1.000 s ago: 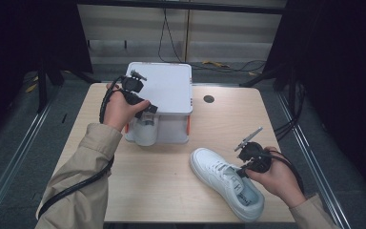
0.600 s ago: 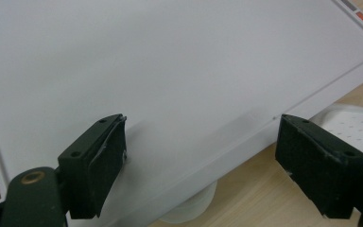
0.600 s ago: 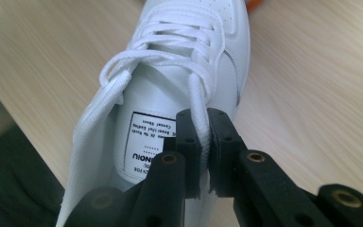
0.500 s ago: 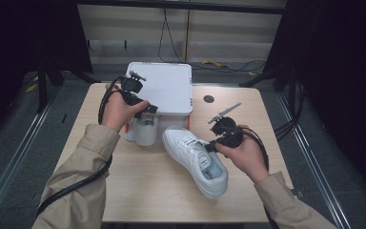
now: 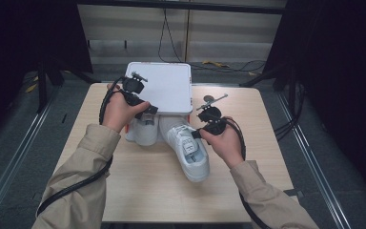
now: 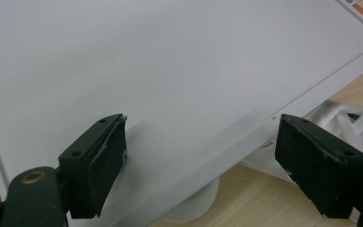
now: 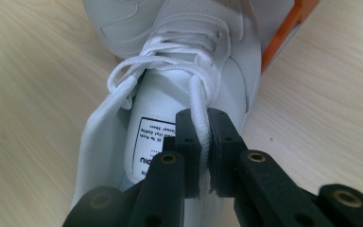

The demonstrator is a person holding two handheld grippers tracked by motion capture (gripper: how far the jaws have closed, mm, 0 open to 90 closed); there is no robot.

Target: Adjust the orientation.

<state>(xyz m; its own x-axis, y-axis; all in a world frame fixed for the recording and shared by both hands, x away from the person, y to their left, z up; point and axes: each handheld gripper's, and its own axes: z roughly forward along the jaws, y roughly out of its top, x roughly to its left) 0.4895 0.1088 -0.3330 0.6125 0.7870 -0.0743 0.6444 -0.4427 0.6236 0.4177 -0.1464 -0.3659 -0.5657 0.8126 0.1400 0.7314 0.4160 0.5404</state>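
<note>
My right gripper point(image 7: 203, 142), clamped on the white leather sneaker's point(image 5: 188, 148) lace, has dragged it to the white plastic box point(image 5: 164, 88) (left gripper point(image 6: 198, 161) gapes, lifting its lid)

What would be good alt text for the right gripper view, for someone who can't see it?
The right gripper, its black jaws rising from the bottom, is shut on the rim of a white sneaker beside its printed tongue label. The shoe lies on a light wooden table, toe pointing away towards a box with an orange corner.
</note>
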